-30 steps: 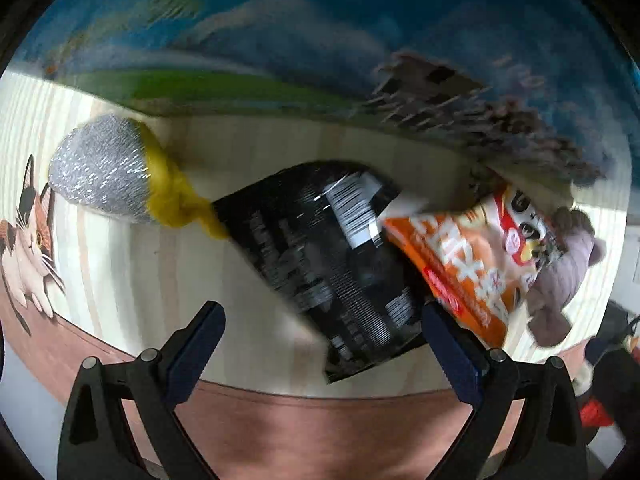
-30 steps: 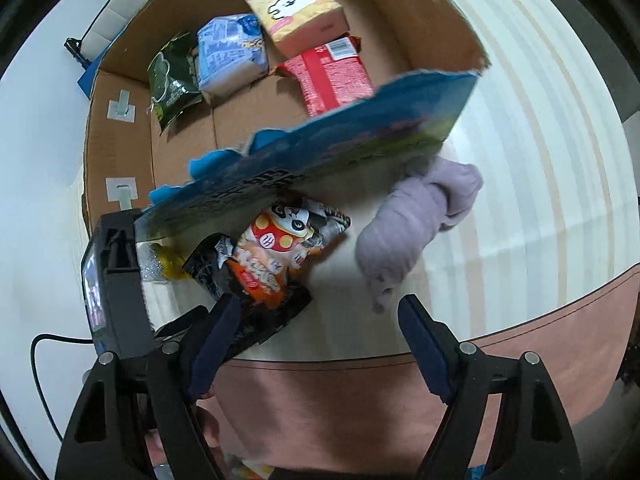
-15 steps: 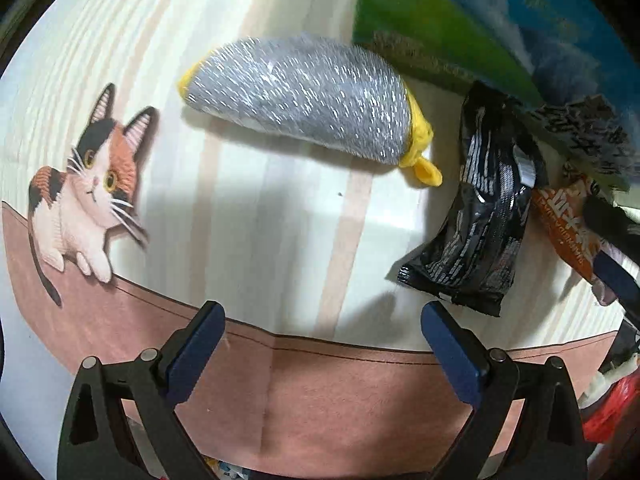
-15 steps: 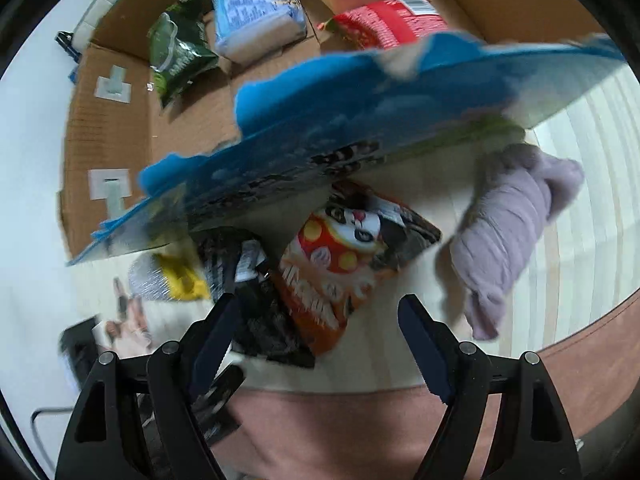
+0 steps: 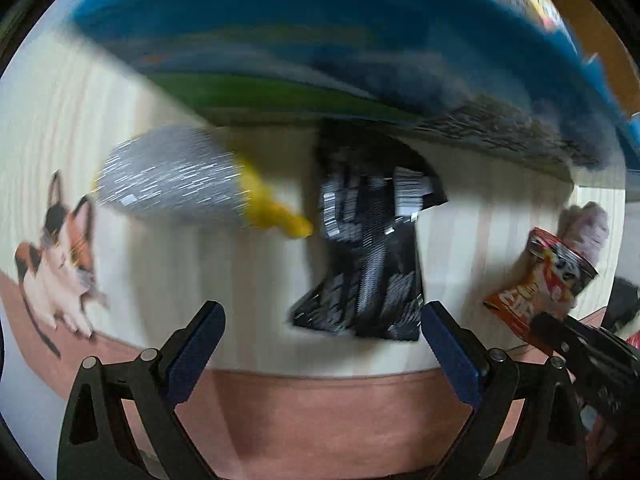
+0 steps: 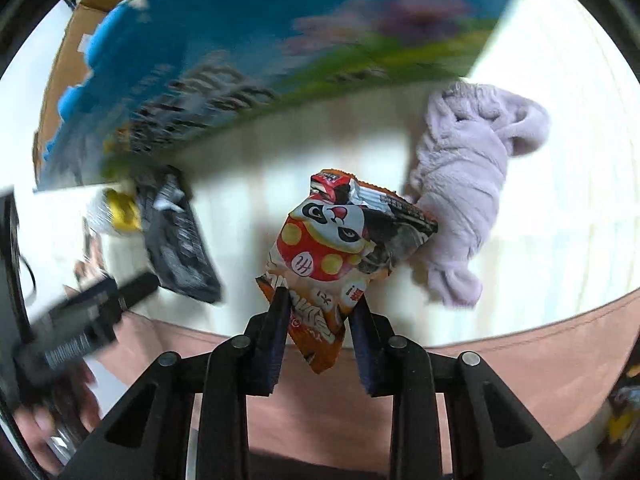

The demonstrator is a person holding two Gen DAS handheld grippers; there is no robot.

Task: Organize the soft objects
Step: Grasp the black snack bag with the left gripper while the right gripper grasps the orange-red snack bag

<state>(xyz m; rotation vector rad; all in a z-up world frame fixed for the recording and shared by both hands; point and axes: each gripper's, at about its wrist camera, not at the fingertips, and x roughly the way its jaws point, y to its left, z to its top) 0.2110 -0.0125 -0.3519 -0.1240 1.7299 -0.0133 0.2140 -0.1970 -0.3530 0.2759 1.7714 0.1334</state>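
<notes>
A large cardboard box with a blue and green printed flap [image 6: 256, 52] fills the upper part of both views, its flap hanging over the pale striped wooden tabletop with a pink border and a cat picture [image 5: 168, 272]. In the right wrist view a lilac fleece cloth, bunched and knotted [image 6: 468, 184], lies at the right centre, touching the top corner of the orange and white snack packet with a panda face [image 6: 340, 248]. That packet sits at the frame's centre, its lower end clamped between the fingers of the right gripper [image 6: 318, 320]. In the left wrist view a black foil packet with white print [image 5: 368, 248] lies at centre, just beside a silver glitter pouch with a yellow end [image 5: 176, 180] at centre left; the picture is blurred. The left gripper [image 5: 320, 336] hangs at the lower edge with its fingers wide apart, holding nothing
</notes>
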